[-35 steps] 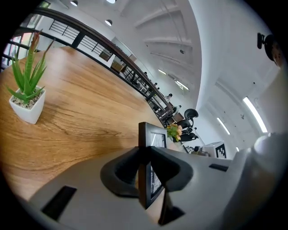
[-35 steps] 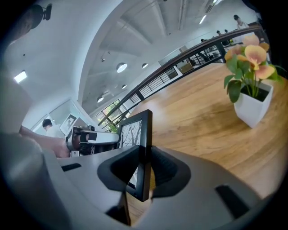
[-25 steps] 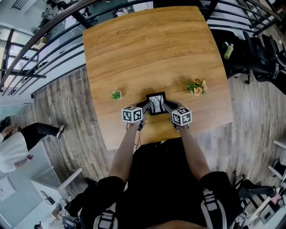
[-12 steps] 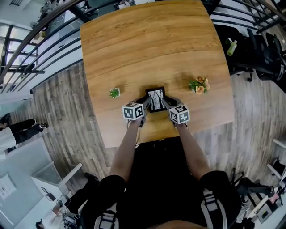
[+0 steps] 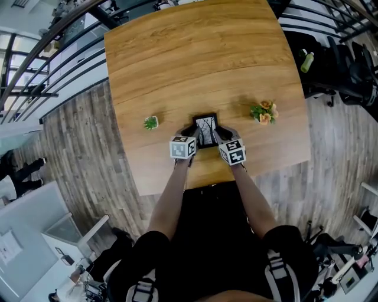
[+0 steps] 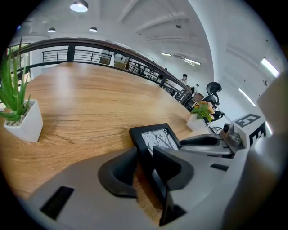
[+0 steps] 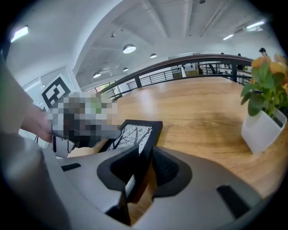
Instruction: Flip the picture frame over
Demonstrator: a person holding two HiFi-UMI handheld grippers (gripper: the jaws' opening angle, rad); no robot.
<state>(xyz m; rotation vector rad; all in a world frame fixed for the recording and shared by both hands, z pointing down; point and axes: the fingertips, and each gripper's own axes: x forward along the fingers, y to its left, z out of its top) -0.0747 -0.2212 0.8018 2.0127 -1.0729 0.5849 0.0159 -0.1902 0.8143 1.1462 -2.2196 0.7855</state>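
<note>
while a picture frame [image 5: 206, 130] sits between, pot of greenery [image 6: 28, 123], pot of flowers [image 7: 263, 130]

You have bright, even indoor light. Round lamps [image 6: 79, 6] burn high above the frame [image 6: 153, 139] in both gripper views and lay a pale sheen on the desk [image 6: 81, 112] far beyond it. Shadows are soft; the darkest sits under the frame's near edge. Your head view is sharp around the frame, though the desk's edges bow outward away from it. Both gripper views curve strongly and go black at the corners, and the fingers [image 6: 118, 173] in front of the frame look blurred.
</note>
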